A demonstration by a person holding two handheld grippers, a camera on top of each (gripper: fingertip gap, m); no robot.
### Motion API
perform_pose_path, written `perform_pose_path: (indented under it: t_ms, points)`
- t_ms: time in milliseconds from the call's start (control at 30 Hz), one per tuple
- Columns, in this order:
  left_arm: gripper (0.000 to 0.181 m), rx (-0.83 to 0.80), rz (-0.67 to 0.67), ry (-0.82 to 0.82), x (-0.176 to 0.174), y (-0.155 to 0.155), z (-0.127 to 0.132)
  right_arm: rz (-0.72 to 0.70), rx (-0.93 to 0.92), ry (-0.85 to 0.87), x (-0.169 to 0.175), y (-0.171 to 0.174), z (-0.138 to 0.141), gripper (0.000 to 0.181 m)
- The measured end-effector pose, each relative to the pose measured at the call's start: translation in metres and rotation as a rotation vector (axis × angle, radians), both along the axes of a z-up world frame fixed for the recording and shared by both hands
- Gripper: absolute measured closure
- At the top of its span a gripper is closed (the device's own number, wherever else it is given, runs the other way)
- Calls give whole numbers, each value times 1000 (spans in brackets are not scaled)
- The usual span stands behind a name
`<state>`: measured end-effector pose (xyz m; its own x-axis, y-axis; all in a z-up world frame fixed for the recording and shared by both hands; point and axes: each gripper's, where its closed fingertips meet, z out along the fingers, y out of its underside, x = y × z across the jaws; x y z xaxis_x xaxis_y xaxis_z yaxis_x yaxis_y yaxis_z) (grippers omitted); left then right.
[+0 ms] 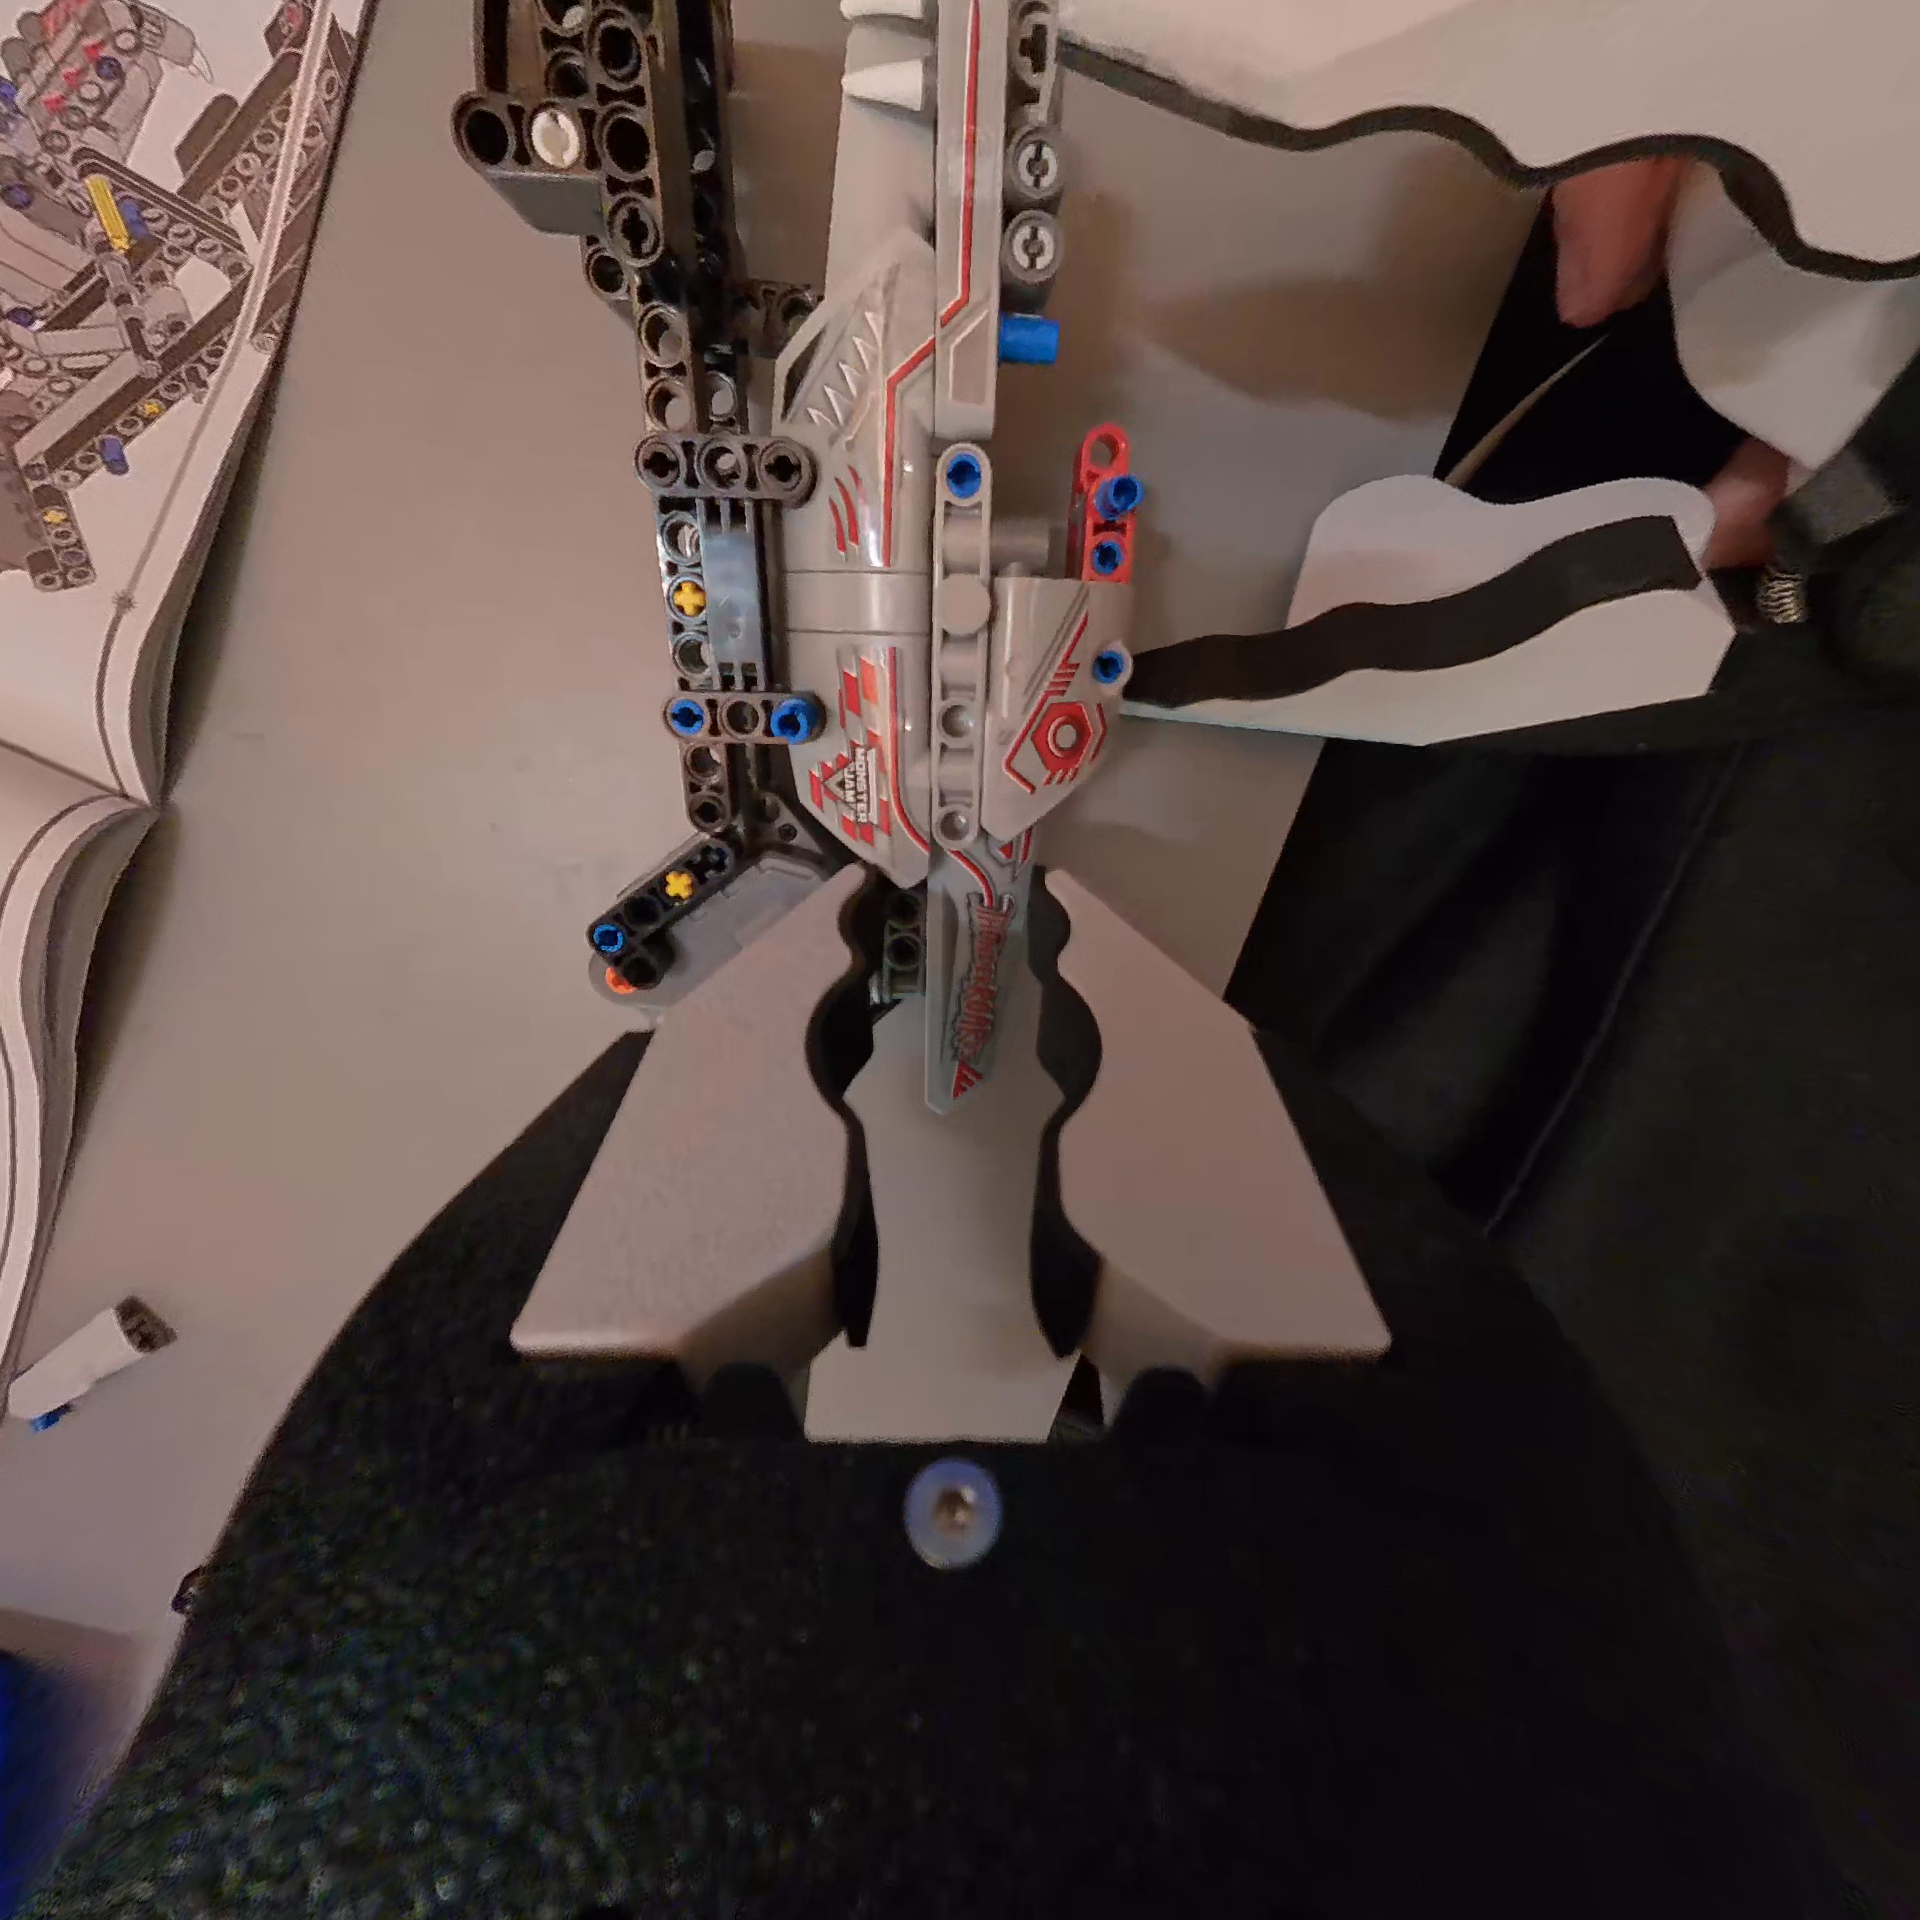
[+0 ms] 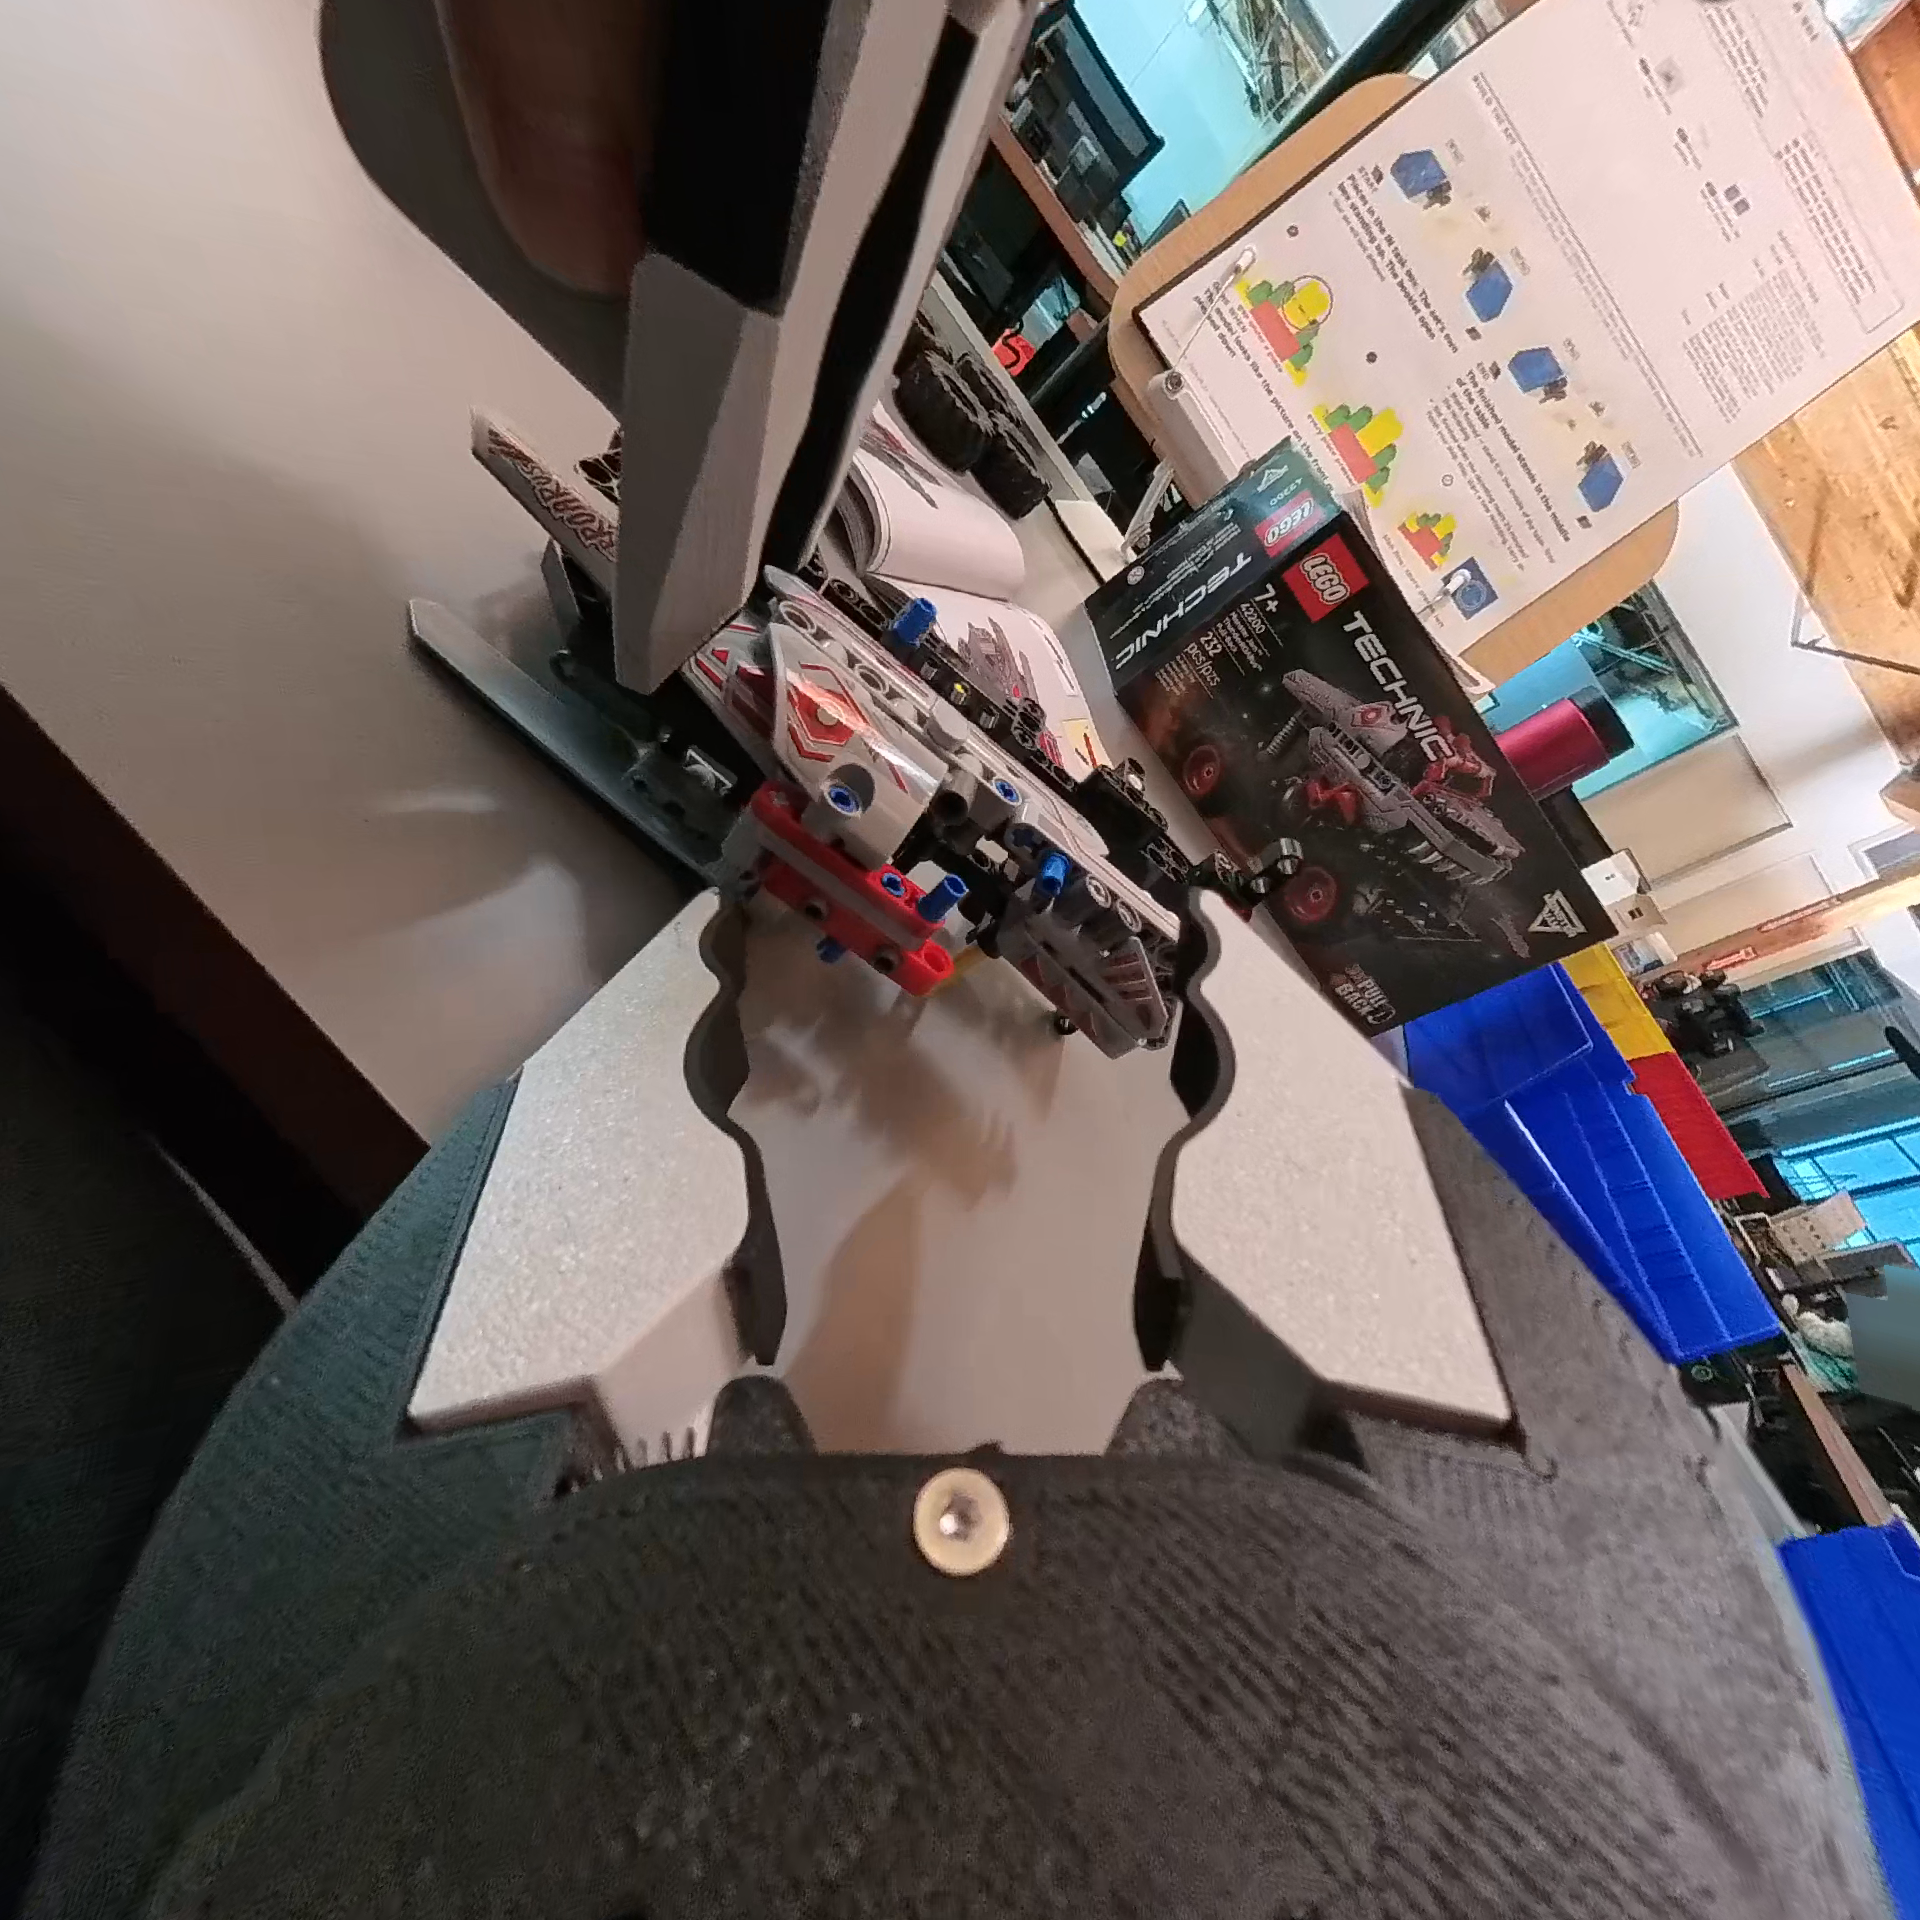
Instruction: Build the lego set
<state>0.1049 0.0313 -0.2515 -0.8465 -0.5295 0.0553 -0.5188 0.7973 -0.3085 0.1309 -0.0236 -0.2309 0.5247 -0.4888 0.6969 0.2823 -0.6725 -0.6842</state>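
Mid-assembly: left gripper (image 1: 951, 997) fingers clenched on the model's (image 1: 883, 582) tail near the counter (image 1: 416, 623) edge, right gripper (image 2: 956, 935) fingers released beside its red beam (image 2: 842, 894), which probably needs pressing home next.

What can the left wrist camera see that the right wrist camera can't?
Only the left wrist view shows the open instruction book lying flat beside the model and a small loose white piece on the table.

Only the right wrist view shows the set's box, black tires, blue bins and a picture poster.

Both show the grey, red and black lego model, with the left hand-held gripper closed on its tail end and the right hand-held gripper open beside it.
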Motion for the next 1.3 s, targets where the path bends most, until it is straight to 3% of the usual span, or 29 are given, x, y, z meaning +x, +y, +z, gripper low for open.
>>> perform_pose_path:
  t_ms: [67, 200, 267, 367, 467, 567, 700, 867, 1300]
  points:
    - [156, 7, 0, 3, 0, 0, 0, 12, -13, -14, 0, -1, 2, 94]
    - [156, 43, -5, -8, -1, 0, 0, 162, 48, 72, -14, 2, 8, 124]
    - [156, 61, -7, -18, 0, -1, -1, 196, 53, 132, -16, 2, 8, 126]
    - [156, 78, -14, -40, 1, -2, -1, 293, -56, 102, -22, 14, 2, 147]
    - [156, 88, -6, -58, 4, -1, -1, 333, -213, -2, -18, 23, -2, 146]
    - [156, 86, 5, -64, 6, 1, -1, 350, -257, -1, -15, 25, -4, 144]
    - [156, 77, 3, -59, 7, 1, -1, 369, -335, -22, -19, 24, -16, 122]
    - [156, 77, -12, -38, 7, 1, -1, 354, -327, -27, -13, 24, -8, 140]
    - [157, 19, -80, 94, 11, 3, 2, 376, -317, 30, -5, 26, -6, 145]
